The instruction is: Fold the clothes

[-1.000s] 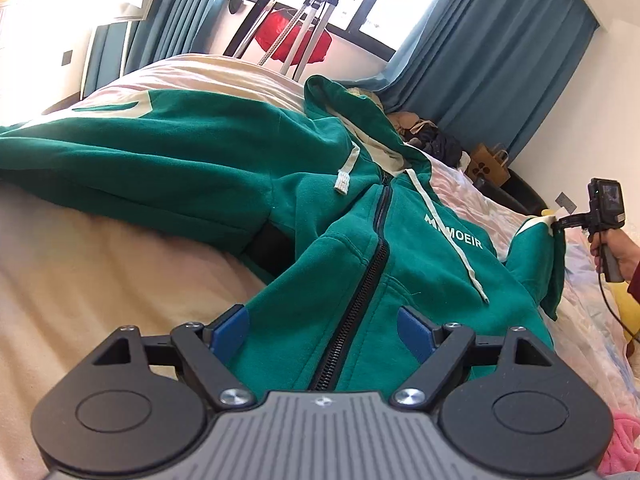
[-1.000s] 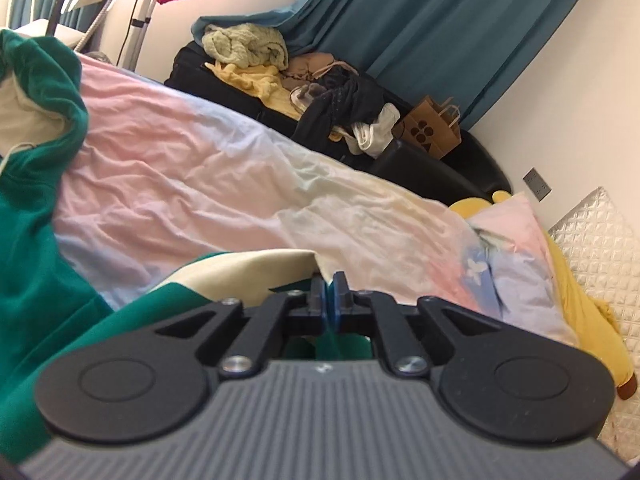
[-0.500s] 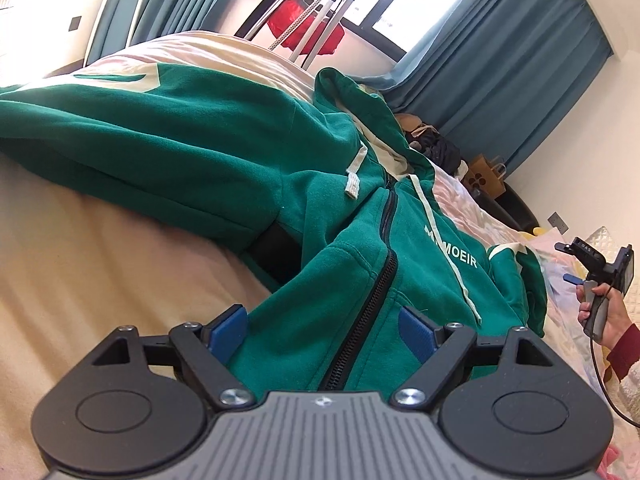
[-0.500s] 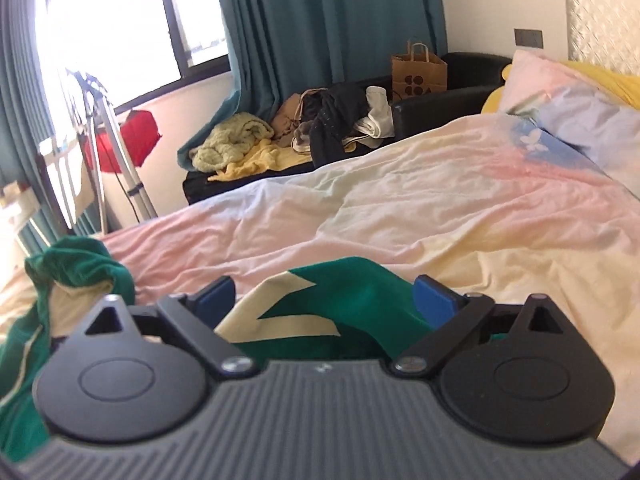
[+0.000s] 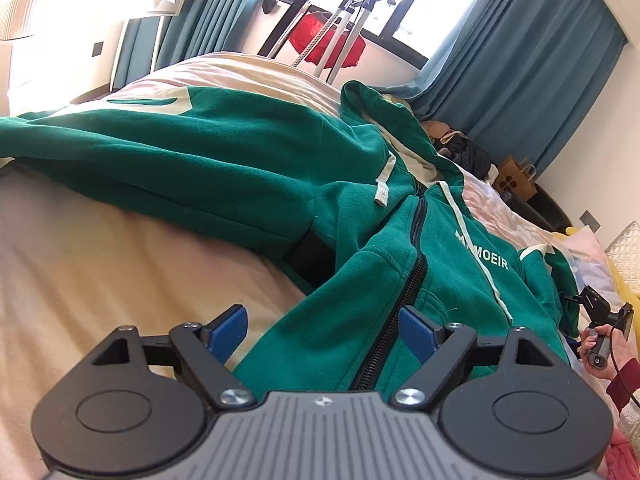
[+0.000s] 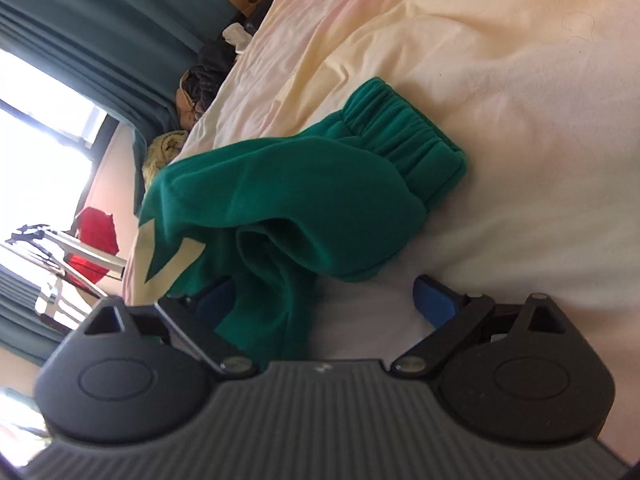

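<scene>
The green hoodie (image 5: 400, 280) lies flat on the bed (image 5: 100, 272) for folding, so the left claw (image 5: 323, 330) and right claw (image 6: 324, 300) both stand wide, holding nothing.

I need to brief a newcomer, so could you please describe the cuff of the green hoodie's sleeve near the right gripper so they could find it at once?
On the pale cream bedsheet lies a green fleece zip hoodie. Its crumpled sleeve ends in a gathered, ribbed elastic cuff, the only ridged band among the smooth green folds.

One green hoodie (image 5: 248, 168); one paper bag (image 5: 516, 178); one bed (image 5: 100, 280); two tools: left tool (image 5: 322, 330), right tool (image 6: 324, 300).
</scene>
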{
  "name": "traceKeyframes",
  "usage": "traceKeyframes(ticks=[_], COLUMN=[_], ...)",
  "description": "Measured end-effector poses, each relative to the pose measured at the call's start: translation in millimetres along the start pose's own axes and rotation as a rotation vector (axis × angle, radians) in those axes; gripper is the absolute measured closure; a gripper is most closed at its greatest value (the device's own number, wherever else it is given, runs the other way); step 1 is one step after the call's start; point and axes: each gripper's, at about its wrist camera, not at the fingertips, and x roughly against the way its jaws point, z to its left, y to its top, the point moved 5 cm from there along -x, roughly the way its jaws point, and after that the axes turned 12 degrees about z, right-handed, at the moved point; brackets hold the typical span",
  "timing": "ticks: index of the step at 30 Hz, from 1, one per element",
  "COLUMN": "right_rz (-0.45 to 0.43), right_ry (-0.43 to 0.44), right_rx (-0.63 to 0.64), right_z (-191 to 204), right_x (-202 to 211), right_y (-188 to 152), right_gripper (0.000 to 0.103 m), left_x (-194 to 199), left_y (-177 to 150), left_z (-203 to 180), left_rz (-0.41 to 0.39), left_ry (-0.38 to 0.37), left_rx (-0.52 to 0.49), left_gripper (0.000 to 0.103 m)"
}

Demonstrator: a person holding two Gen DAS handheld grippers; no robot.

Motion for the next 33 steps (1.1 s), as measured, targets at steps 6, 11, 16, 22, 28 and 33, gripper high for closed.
traceKeyframes(ticks=[6, 11, 16, 22, 28, 33], right_rz=[-0.155, -0.288, -0.273, -0.18, -0.202, -0.401], right_ry=[-0.092, -0.191, -0.283, -0.287, -0.272, -0.191], right_rx=[0.167, 0.351, 0.33, 0.34, 0.459, 0.631], right_z=[39.3, 62.5, 18.1, 0.2, 11.0, 79.7], right_x=[-9.9, 12.8, 20.3, 43.1, 102.3, 143.4], right_y=[52.7, 83.5, 108.3, 87.9, 42.8, 2.0], right_gripper=[0.084, 0.089, 0.088, 0.075, 0.029, 0.017], left_x=[3.1, 2.5, -17.8, -24.7, -39.6, -102.1], left_y=[17.0, 32.2, 49.4, 80.6, 166.9, 242.3], left_z=[4.1, 9.4, 27.9, 18.3, -45.5, -98.7], left_rz=[-0.038, -0.054, 0.006, 0.015, -0.067, -0.077], left_ry=[-0.007, -0.049, -0.045, -0.026, 0.054, 0.19], left_rx=[0.018, 0.063, 0.167, 0.098, -0.224, -0.453], left_gripper=[0.019, 0.019, 0.018, 0.02, 0.018, 0.017])
